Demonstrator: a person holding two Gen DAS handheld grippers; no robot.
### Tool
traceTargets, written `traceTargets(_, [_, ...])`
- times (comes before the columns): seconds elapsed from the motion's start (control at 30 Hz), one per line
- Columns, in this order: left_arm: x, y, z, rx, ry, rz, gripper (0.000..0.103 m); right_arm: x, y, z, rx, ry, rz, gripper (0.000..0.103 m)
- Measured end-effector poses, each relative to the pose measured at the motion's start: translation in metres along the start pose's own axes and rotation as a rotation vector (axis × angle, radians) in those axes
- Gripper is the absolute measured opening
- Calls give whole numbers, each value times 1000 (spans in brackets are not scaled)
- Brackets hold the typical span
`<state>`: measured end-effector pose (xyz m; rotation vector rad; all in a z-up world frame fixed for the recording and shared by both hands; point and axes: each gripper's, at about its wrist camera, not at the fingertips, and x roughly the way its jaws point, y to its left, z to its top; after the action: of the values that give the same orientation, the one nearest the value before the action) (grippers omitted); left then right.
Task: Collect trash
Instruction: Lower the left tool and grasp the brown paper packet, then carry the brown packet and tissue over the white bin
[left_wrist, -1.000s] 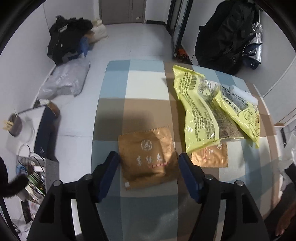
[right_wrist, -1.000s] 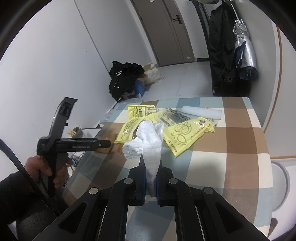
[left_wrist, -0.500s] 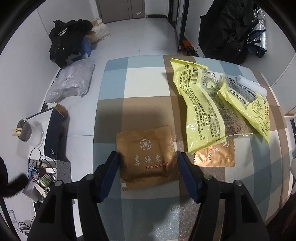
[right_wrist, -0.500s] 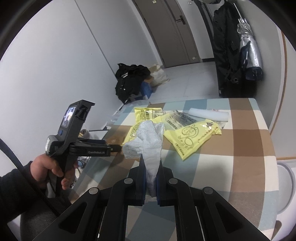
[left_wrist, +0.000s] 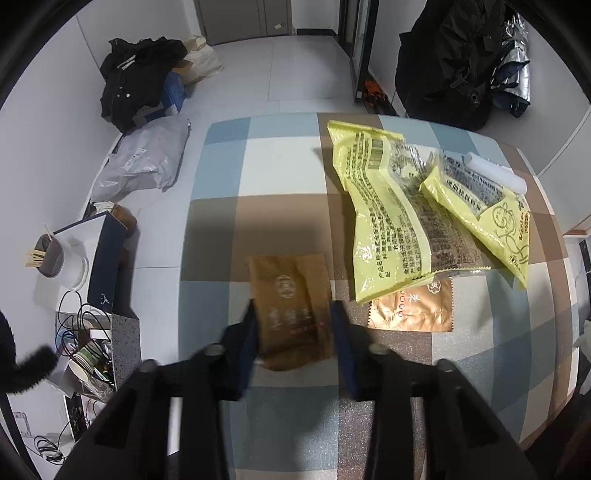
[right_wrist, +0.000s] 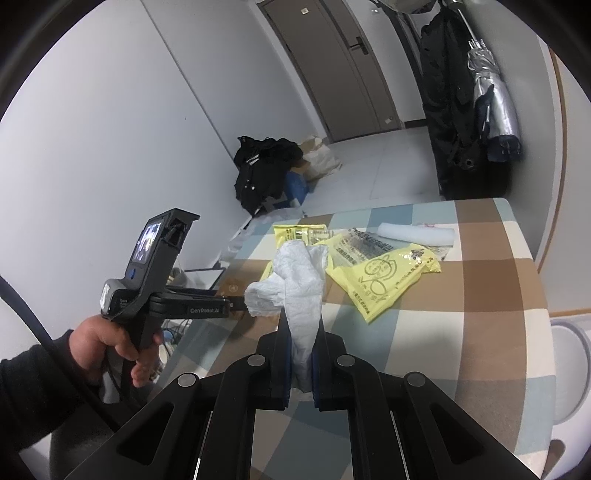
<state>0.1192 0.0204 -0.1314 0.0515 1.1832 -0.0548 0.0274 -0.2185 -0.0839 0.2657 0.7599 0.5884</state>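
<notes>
A brown snack packet (left_wrist: 293, 310) lies on the checked table (left_wrist: 280, 173). My left gripper (left_wrist: 293, 325) is around it, jaws narrowed against its two sides, blurred by motion. A second copper packet (left_wrist: 412, 310) lies to its right, partly under a large yellow wrapper (left_wrist: 391, 218). A smaller yellow wrapper (left_wrist: 487, 218) and a white roll (left_wrist: 495, 171) lie further right. My right gripper (right_wrist: 301, 350) is shut on a crumpled white tissue (right_wrist: 295, 280) held above the table. The left gripper's handle (right_wrist: 147, 291) shows in the right wrist view.
On the floor left of the table are a grey plastic bag (left_wrist: 144, 162), a dark box (left_wrist: 107, 266), a white cup with sticks (left_wrist: 59, 258) and cables. Black clothes (left_wrist: 136, 85) lie by the far wall. A black coat (right_wrist: 454, 96) hangs at right.
My left gripper's jaws have closed in from wide open onto the sides of the brown packet. My right gripper has kept hold of the tissue, drifting slightly.
</notes>
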Motion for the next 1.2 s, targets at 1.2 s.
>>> traceTargets(1.2, [-136, -68, -11, 64, -309, -274, 4, -95, 6, 32, -54, -150, -60, 7])
